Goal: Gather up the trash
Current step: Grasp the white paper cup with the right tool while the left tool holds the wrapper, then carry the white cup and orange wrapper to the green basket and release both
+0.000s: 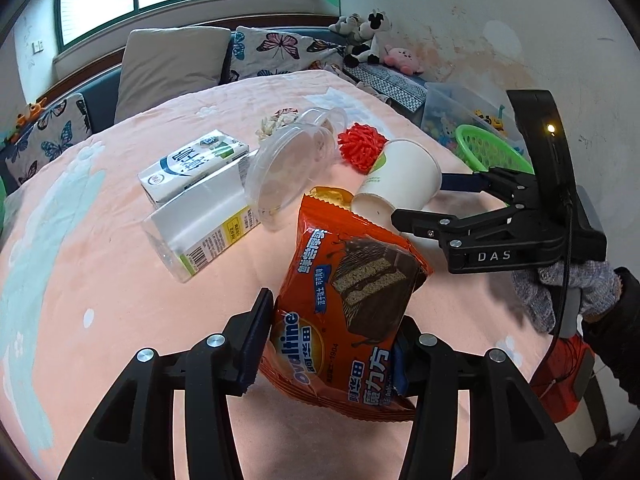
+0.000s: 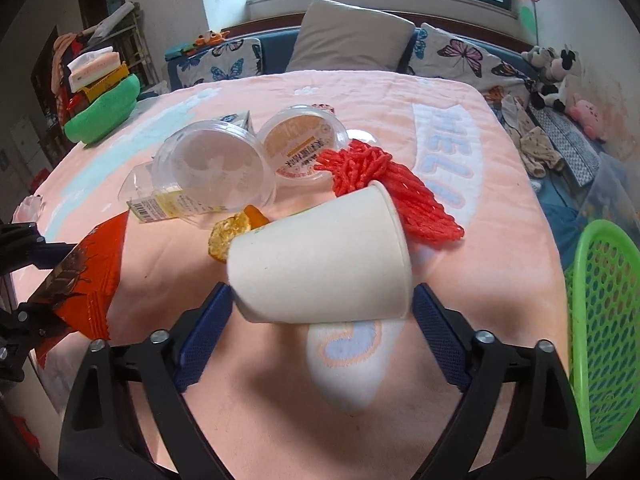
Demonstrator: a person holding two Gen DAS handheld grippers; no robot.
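My left gripper (image 1: 328, 344) is shut on an orange Ovaltine snack wrapper (image 1: 352, 292), held just above the pink blanket; the wrapper also shows in the right wrist view (image 2: 92, 276). My right gripper (image 2: 320, 308) has its jaws on either side of a white paper cup (image 2: 320, 256) lying on its side, touching its bottom and rim; the cup also shows in the left wrist view (image 1: 396, 184). Behind lie a red foam net (image 2: 384, 184), clear plastic cups (image 2: 212, 168), a lidded tub (image 2: 300, 144), a milk carton (image 1: 192, 164) and a small orange-yellow wrapper (image 2: 236, 236).
A green plastic basket (image 2: 604, 328) stands at the right beside the bed. Pillows (image 2: 352, 36) and plush toys (image 2: 556, 72) line the far side. A green bowl-shaped cushion with stacked items (image 2: 100, 108) sits at the far left.
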